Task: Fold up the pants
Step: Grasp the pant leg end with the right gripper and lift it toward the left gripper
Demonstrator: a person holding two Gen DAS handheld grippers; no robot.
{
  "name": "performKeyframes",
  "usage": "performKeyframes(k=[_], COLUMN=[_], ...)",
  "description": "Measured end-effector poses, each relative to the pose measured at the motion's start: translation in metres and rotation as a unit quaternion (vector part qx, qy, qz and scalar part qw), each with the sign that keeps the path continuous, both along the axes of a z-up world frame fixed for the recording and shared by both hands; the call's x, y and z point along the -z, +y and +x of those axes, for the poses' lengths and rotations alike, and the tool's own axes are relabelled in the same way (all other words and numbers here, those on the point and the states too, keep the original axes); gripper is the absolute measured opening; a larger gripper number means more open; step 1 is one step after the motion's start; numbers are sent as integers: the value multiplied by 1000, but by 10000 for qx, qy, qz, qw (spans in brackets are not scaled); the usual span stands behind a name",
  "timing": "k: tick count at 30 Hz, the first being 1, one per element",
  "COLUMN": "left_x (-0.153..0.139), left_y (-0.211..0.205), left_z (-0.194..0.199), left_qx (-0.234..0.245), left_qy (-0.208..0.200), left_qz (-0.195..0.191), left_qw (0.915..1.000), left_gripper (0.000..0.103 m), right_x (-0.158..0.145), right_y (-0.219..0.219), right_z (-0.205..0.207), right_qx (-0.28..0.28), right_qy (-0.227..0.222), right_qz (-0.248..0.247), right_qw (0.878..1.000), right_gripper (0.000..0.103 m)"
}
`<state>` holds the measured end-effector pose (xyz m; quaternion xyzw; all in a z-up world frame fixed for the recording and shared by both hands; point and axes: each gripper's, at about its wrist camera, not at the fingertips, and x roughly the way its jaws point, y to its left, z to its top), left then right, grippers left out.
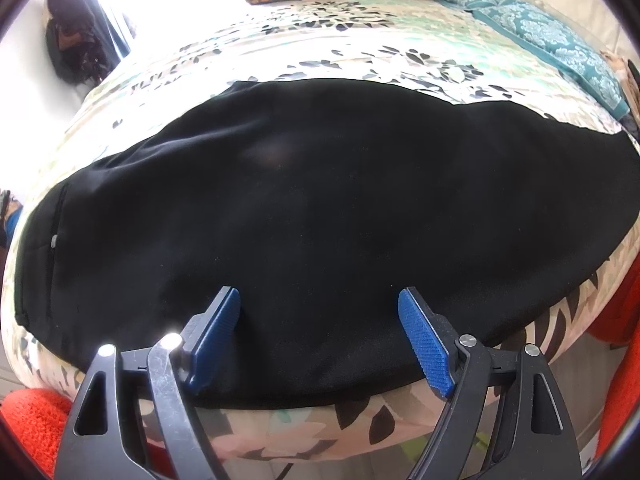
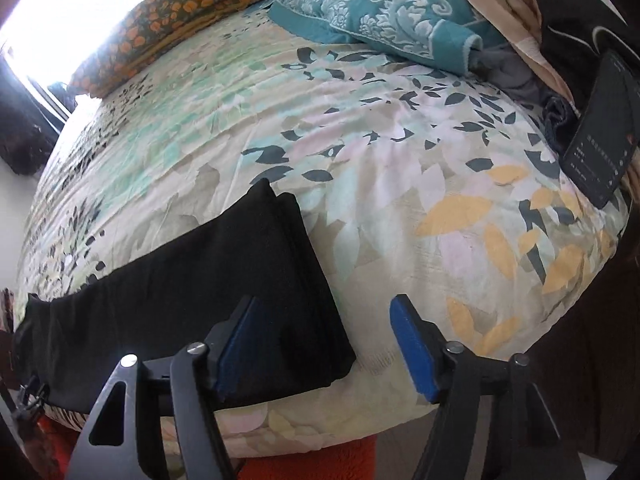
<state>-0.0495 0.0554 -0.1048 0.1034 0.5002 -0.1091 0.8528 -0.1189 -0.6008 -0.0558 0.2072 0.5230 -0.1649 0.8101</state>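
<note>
Lying flat on the leaf-print quilt, smooth black pants; both ribbed-padded tongs spread, empty.

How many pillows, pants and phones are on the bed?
Pillows: 2, an orange flowered pillow and a teal pillow
Pants: 1, black pants
Phones: 1, a dark phone
Total: 4

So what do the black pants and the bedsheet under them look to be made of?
Black pants: probably a soft matte knit or jersey; they drape in smooth, shallow folds with no sheen. Bedsheet: likely thin printed cotton, going by its fine wrinkles and flat leaf print.
</note>
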Motion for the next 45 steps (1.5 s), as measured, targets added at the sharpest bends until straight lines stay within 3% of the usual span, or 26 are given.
performKeyframes(k=[4,8,11,12,13,14,19,22,25,28,33,36,40,42,45], left_x=[1,-1,-7,-10,-12,-13,-14,-28,-38,-27,-26,-28,-29,-28,-25], left_y=[-3,-1,-6,-9,-14,-19,-33,-39,-61,-84,-42,-4,38,49,55], left_z=[2,1,-2,-4,-6,-8,-17,-14,-11,-8,8,16,18,17,19], left_qx=[-5,4,93,176,270,385,700,715,930,1218,537,-1,-612,-726,-834], left_qy=[-31,-19,-59,-101,-142,-173,-162,-69,-29,334,522,373,252,185,198], left_qz=[27,3,-18,-46,-58,-42,82,-433,-985,-1062,-1553,-1596,-1716,-1656,-1681], left_qw=[10000,10000,9999,9998,9995,9991,9974,9965,9908,9863,9850,9865,9829,9833,9820], left_gripper=[83,83,83,83,83,83,83,83,83,83,83,83,83,83,83], right_x=[23,29,30,30,31,34,33,15,-13,-38,-59,-47,-13,6,28], right_y=[-18,-17,-18,-19,-20,-21,-23,-13,9,52,165,243,351,400,457], right_z=[-12,-19,-21,-21,-21,-22,-25,-24,-22,-17,-1,19,55,67,72], right_qx=[375,408,382,359,391,441,478,412,266,-41,-846,-1193,-1795,-2172,-2746], right_qy=[88,-210,-372,-382,-350,-304,-344,-568,-1089,-1540,-1823,-1865,-1606,-1394,-1064], right_qz=[895,1263,1590,1634,1646,1704,1913,1789,1939,2248,2577,2734,2540,2376,1801], right_qw=[9952,9909,9858,9852,9850,9839,9798,9814,9746,9621,9451,9361,9368,9364,9385], right_gripper=[70,72,67,60,46,40,25,21,21,19,18,18,17,14,22])
